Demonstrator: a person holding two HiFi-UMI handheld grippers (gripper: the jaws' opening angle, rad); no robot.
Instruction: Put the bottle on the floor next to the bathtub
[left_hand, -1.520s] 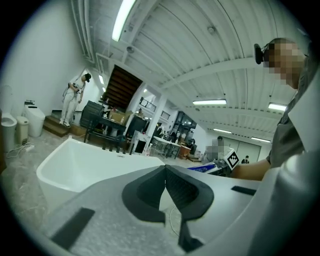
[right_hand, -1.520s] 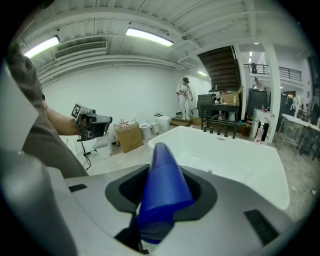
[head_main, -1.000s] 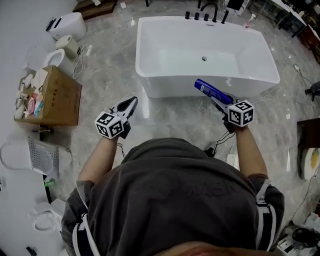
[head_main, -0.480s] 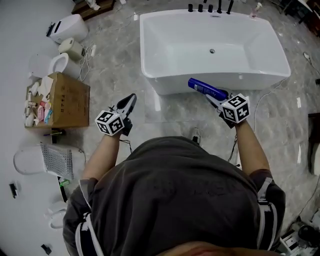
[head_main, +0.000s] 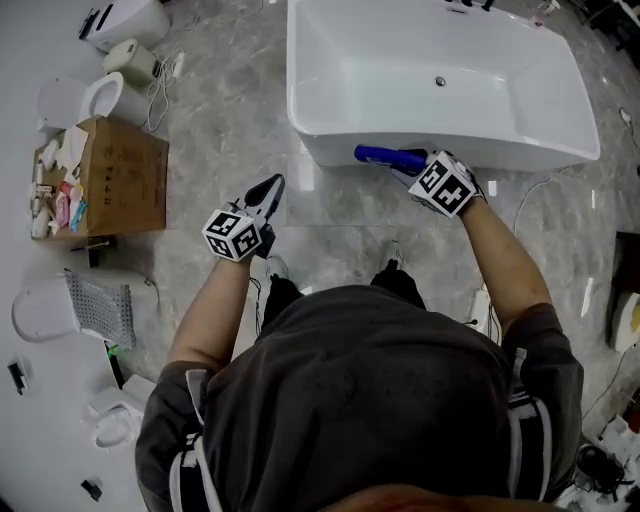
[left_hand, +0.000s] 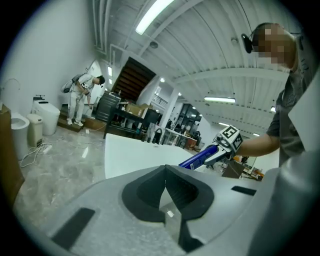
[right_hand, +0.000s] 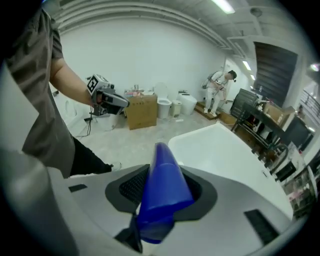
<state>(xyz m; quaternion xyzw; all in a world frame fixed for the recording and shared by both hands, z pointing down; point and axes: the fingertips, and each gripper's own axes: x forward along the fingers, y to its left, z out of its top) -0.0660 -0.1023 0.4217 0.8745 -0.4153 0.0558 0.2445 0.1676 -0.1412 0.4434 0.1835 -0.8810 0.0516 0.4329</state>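
Note:
My right gripper (head_main: 408, 166) is shut on a blue bottle (head_main: 383, 156), which lies nearly level and points left along the near wall of the white bathtub (head_main: 300, 100). In the right gripper view the bottle (right_hand: 162, 195) fills the jaws and juts out over the tub (right_hand: 225, 150). My left gripper (head_main: 272, 190) is shut and holds nothing. It hangs over the marble floor to the left of the tub's near corner. The left gripper view shows its pads (left_hand: 172, 187) meeting at the tip, with the bottle (left_hand: 200, 156) and the tub (left_hand: 135, 155) beyond.
A cardboard box (head_main: 105, 190) of small items and a toilet (head_main: 100, 100) stand at the left. A wire basket (head_main: 100, 310) lies lower left. My feet (head_main: 275, 270) are on the floor near the tub. A person (left_hand: 80, 97) stands far off.
Both grippers have sunk toward the floor. The right one has rolled and carried the bottle left along the tub's near wall. The left one has shifted a little toward the tub.

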